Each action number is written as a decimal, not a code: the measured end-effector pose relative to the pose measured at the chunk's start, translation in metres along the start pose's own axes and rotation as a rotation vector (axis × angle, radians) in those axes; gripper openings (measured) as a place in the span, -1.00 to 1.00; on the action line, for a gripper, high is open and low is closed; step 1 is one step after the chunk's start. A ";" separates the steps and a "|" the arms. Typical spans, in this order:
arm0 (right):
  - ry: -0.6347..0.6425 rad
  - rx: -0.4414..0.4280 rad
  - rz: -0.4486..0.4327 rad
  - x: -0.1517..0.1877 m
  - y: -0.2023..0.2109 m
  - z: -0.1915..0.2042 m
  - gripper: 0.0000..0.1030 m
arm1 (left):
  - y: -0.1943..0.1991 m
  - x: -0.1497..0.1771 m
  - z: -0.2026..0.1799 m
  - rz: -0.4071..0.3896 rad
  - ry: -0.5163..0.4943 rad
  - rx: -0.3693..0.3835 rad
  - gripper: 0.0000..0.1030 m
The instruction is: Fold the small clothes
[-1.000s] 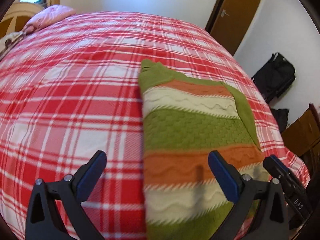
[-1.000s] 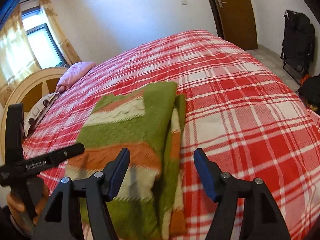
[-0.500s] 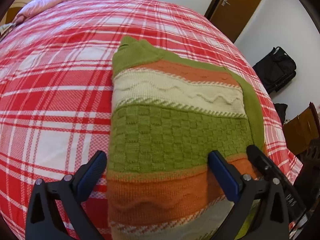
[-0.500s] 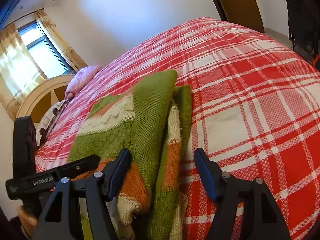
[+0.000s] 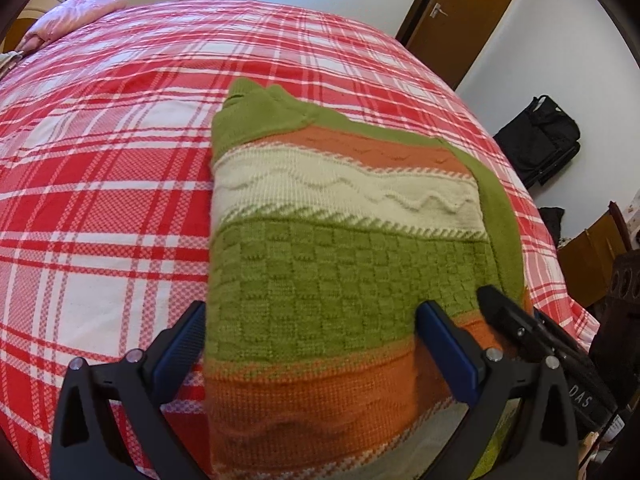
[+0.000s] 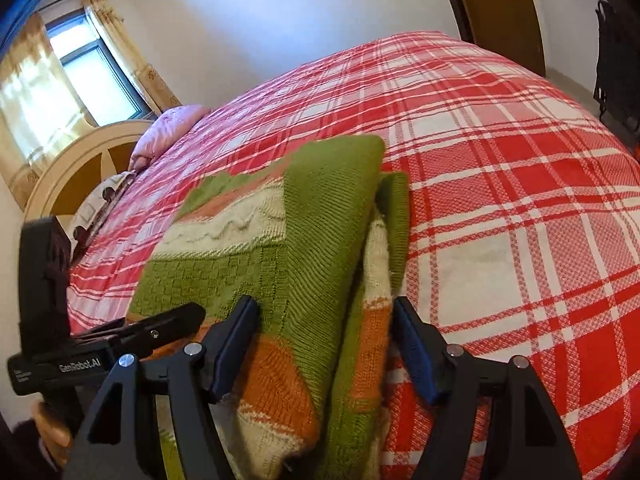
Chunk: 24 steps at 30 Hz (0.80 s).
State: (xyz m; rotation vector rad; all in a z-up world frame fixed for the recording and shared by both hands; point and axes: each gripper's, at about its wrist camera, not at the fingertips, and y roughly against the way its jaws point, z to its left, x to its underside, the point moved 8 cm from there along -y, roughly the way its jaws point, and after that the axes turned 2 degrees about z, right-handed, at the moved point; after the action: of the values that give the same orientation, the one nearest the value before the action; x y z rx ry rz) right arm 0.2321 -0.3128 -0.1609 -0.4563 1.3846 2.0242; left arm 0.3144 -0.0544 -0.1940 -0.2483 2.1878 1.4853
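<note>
- A striped knitted sweater [image 5: 344,256] in green, cream and orange lies folded on the bed [image 5: 104,184], whose cover is a red and white plaid.
- In the left wrist view the sweater fills the middle and runs from about 12 o'clock down to 6 o'clock; its green collar end points toward 12 o'clock.
- The left tongs [image 5: 316,344] are spread wide, with the near orange band of the sweater lying between the two blue pads; the pads do not press it.
- The right tongs [image 6: 324,348] are also spread apart, straddling the sweater's folded edge, where a green sleeve layer lies over the striped body; nothing is clamped.
- From the right wrist view the left tongs [image 6: 176,320] show at 9 o'clock, low over the sweater's near edge.
- A pink pillow [image 6: 168,128] sits at the head of the bed toward 10 o'clock, beside a curved wooden headboard [image 6: 76,168].
- A window [image 6: 96,76] with yellow curtains lies at 10 o'clock.
- A brown door [image 5: 460,16] stands at 1 o'clock in the left wrist view, and a black bag [image 5: 540,140] rests against the wall at 3 o'clock.
</note>
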 end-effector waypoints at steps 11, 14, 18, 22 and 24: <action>-0.066 -0.177 0.047 0.007 0.003 0.001 0.39 | -0.001 0.000 -0.002 -0.002 -0.012 0.032 1.00; 0.062 -0.099 0.050 0.012 -0.002 0.016 0.38 | 0.000 0.000 0.000 0.000 -0.010 0.048 1.00; -0.014 -0.110 0.022 0.012 -0.004 0.008 0.17 | -0.001 0.000 0.000 -0.002 -0.009 0.055 1.00; -0.052 -0.086 0.004 0.015 -0.001 0.019 -0.24 | -0.002 -0.001 -0.004 -0.008 -0.022 0.035 1.00; -0.108 -0.113 0.000 0.018 0.004 0.024 -0.36 | -0.001 -0.001 -0.004 -0.009 -0.021 0.041 0.80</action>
State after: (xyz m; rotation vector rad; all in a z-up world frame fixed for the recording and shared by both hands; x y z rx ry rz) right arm 0.2181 -0.2865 -0.1595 -0.3896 1.2105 2.1029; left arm 0.3146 -0.0587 -0.1926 -0.2271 2.1955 1.4305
